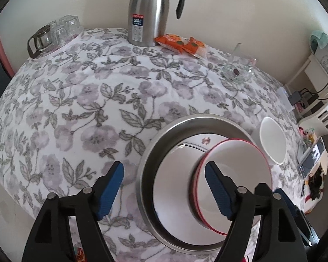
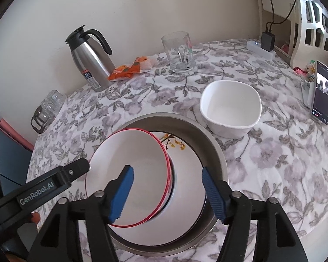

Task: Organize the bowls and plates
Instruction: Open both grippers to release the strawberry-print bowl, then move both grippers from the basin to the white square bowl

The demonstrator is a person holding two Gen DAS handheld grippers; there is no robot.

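Red-rimmed bowl (image 2: 129, 163) sits in steel basin (image 2: 216, 152), both tools open.

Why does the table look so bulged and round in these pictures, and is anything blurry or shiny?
Both wrist views are fisheye, so the floral tablecloth bulges and dark corners ring the pictures. In the left view the red-rimmed bowl looks slightly smeared. In the right view the steel basin mirrors the bowl's flower pattern.

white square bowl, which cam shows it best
The right wrist view: the white square bowl sits whole and unobstructed beyond the steel basin, its inside visible. The left wrist view shows the bowl squeezed and distorted near the right edge.
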